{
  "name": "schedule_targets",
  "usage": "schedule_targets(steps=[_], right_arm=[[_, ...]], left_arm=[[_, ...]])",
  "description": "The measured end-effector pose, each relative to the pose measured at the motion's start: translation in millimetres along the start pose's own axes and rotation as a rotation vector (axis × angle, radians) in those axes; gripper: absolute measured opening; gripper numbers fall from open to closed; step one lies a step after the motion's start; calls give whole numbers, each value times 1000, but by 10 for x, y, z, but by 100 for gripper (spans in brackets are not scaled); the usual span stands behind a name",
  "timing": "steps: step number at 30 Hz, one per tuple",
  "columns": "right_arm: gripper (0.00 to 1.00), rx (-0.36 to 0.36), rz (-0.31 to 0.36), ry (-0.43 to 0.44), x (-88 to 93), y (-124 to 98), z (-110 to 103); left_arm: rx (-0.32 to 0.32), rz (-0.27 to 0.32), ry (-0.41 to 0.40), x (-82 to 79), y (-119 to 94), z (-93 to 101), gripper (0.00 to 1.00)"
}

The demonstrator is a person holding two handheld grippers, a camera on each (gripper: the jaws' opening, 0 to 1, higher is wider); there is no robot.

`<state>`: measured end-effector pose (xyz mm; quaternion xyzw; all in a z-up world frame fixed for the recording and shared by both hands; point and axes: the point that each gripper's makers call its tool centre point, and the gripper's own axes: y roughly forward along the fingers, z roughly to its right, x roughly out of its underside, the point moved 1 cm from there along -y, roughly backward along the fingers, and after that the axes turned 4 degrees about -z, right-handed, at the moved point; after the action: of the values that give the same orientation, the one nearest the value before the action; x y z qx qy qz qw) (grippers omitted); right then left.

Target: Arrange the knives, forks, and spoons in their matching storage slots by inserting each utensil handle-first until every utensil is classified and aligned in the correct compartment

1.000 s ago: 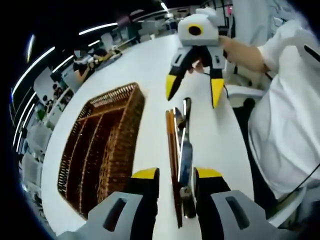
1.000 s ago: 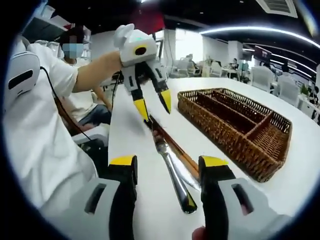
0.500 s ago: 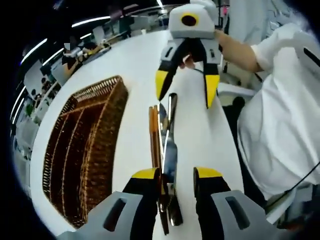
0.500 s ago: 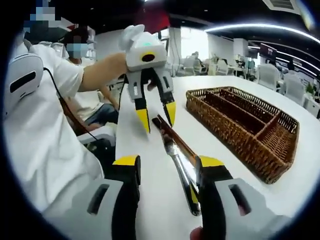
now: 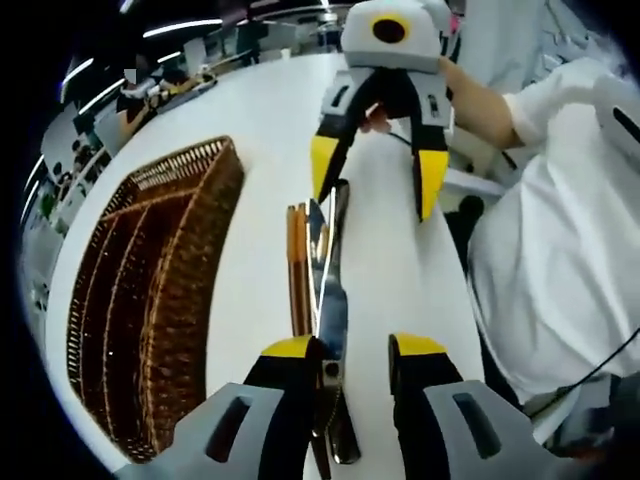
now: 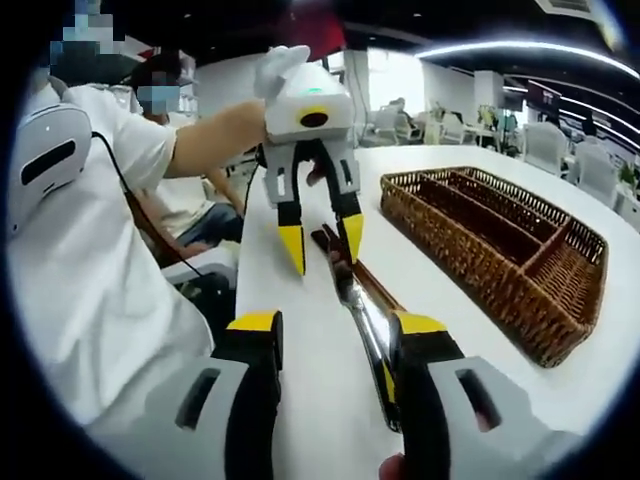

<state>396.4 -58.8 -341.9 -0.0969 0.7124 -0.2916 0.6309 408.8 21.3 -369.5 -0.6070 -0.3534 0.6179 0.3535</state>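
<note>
A bundle of utensils lies in a line on the white table: steel cutlery point(image 5: 333, 300) beside brown wooden handles point(image 5: 297, 262). My left gripper point(image 5: 353, 350) is open, its jaws standing either side of the bundle's near end. My right gripper point(image 5: 376, 172) hangs open over the far end. In the right gripper view the same steel cutlery point(image 6: 362, 308) runs along the inner side of the right-hand jaw of my right gripper point(image 6: 337, 325), and the left gripper point(image 6: 322, 242) stands open over the other end. The brown wicker tray point(image 5: 150, 290) with long slots lies beside them.
The wicker tray point(image 6: 500, 235) has several long compartments and one short end compartment. A person in a white shirt point(image 5: 570, 250) stands close along the table edge. The white table point(image 5: 262, 115) stretches away beyond the tray, with chairs and people far behind.
Both grippers have closed in on the utensil bundle from opposite ends. The left gripper's jaws now straddle the near end. The utensils themselves have not moved.
</note>
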Motion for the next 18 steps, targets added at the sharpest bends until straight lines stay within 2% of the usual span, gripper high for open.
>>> schedule_targets(steps=[18], right_arm=[[44,-4,2,10,4,14,-2]], left_arm=[[30,-15,-7,17,60,62,28]])
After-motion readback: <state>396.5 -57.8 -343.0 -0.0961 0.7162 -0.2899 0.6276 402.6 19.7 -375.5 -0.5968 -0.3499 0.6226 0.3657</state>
